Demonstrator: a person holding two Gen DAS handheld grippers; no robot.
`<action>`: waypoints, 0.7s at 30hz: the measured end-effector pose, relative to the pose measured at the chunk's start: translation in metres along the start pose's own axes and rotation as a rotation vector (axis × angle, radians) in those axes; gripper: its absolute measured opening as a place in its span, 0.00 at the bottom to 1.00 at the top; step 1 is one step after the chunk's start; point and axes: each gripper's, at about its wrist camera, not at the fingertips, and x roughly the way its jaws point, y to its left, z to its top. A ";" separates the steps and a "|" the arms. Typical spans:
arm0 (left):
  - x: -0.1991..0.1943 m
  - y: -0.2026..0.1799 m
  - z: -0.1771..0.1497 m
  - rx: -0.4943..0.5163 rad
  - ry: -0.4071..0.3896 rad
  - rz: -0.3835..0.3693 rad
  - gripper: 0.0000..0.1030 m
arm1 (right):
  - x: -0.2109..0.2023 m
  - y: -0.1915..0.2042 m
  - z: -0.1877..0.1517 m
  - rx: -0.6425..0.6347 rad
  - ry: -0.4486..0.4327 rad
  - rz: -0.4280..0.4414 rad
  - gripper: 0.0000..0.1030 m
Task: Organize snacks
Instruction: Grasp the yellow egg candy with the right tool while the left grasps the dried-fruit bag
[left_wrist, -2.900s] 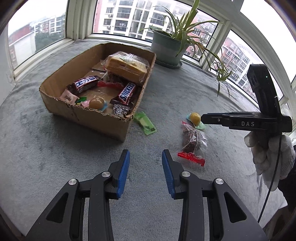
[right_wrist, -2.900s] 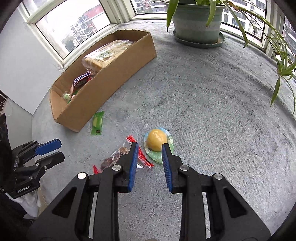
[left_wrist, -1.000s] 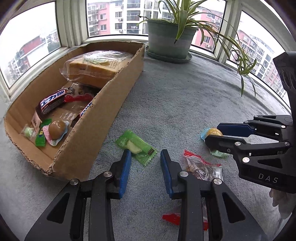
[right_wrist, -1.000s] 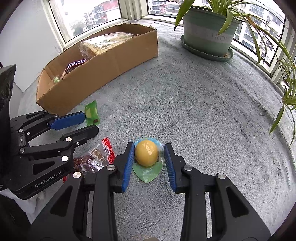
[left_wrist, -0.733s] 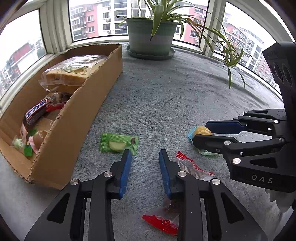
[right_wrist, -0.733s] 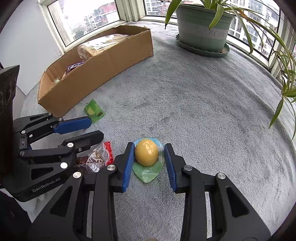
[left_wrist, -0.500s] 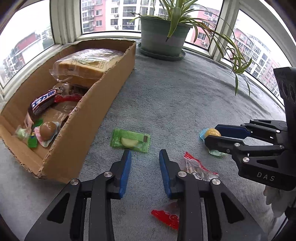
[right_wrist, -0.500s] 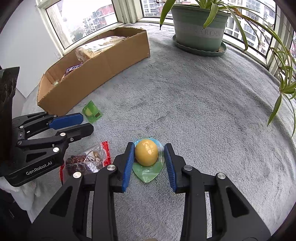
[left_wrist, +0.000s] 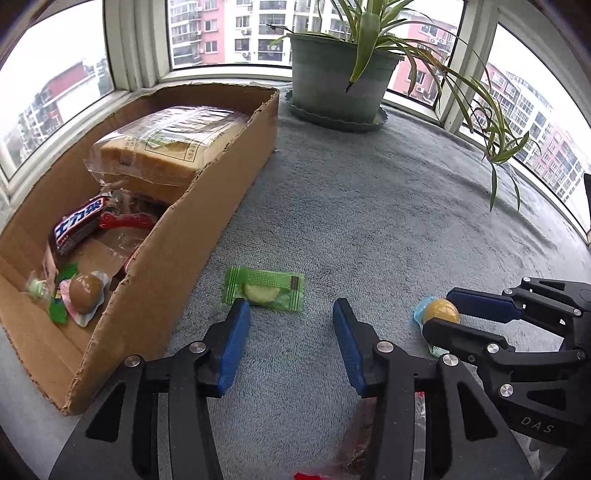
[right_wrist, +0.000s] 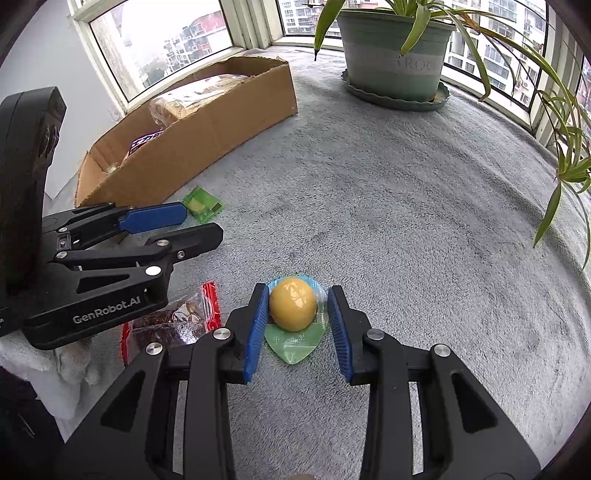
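Snacks outside cardboard box (left_wrist: 207, 206): three packets.

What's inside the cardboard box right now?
In the cardboard box: wrapped bread, a chocolate bar, a red-sealed bag, a brown jelly cup and small candies. The near wall hides the rest.

Home bay-window nook: grey carpeted ledge (left_wrist: 369, 206), potted spider plant (left_wrist: 343, 77), apartment blocks (left_wrist: 236, 26) outside (upper floor).

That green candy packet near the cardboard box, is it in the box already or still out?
Out. The green candy packet lies flat on the grey mat beside the cardboard box, just ahead of the open left claw.
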 end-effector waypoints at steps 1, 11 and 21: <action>-0.003 0.001 0.000 -0.003 0.002 -0.031 0.44 | -0.001 -0.001 0.001 0.007 -0.005 0.009 0.32; -0.032 0.011 -0.015 0.004 -0.023 -0.070 0.44 | 0.007 0.012 0.035 -0.012 -0.028 0.083 0.33; -0.035 0.019 -0.024 -0.026 0.009 -0.158 0.43 | 0.018 0.011 0.030 -0.039 0.037 0.016 0.33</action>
